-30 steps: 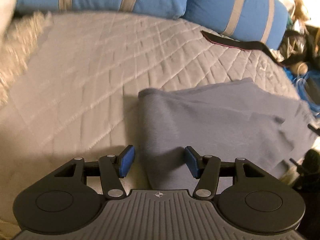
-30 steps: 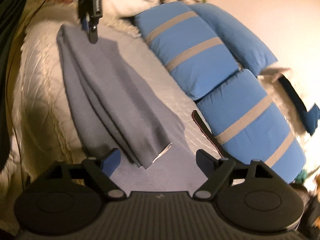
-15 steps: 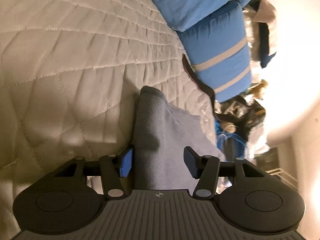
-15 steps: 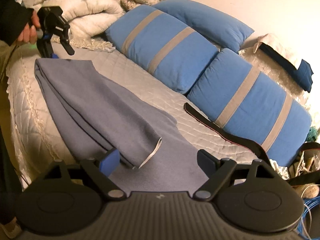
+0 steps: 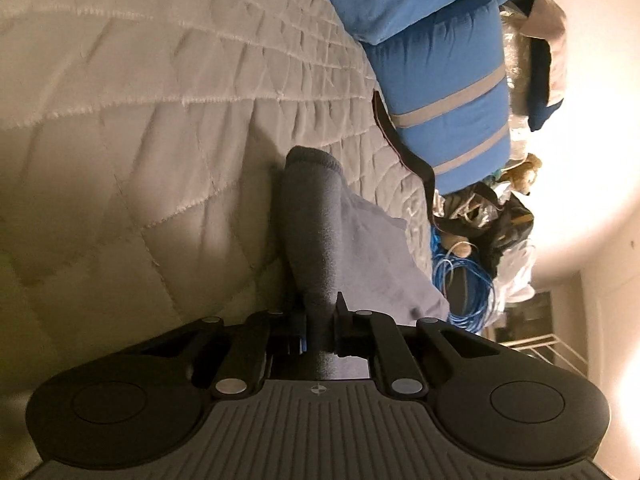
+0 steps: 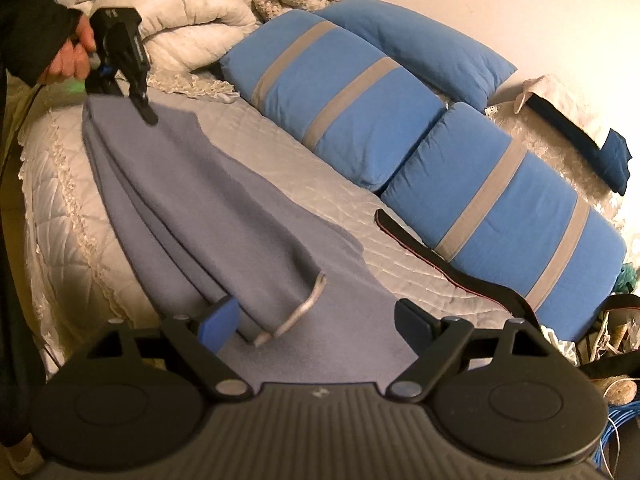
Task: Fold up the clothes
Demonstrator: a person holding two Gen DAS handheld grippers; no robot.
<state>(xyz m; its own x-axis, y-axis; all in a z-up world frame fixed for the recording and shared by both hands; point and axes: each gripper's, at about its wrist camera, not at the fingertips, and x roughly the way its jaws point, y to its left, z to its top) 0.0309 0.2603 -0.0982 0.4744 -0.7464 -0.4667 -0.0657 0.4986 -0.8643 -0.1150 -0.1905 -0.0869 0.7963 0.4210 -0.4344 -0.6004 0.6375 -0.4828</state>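
Our left gripper (image 5: 318, 330) has just closed its jaws on the long grey-blue fleece garment (image 6: 224, 216), lying along the quilted cream bed's (image 6: 52, 200) near edge. Our right gripper (image 6: 316, 320) still hovers, jaws wide and empty. One end is secured for folding.

The bed (image 6: 288, 168) is covered by a pale quilted bedspread (image 5: 152, 128) stitched in a diamond pattern, with a lacy trim along its near edge. A grey-blue garment (image 6: 208, 216) lies directly on it, stretched lengthwise from just ahead of the right hand-held gripper (image 6: 316, 320) toward the far left corner, where the left hand-held gripper (image 6: 120, 76) meets it. Beyond the garment, two blue pillows with grey stripes (image 6: 340, 108) rest along the far side of the bed. A dark strap (image 6: 440, 272) lies on the bedspread between the garment and the nearer pillow. Bundled pale quilts (image 6: 180, 20) are heaped at the far left.
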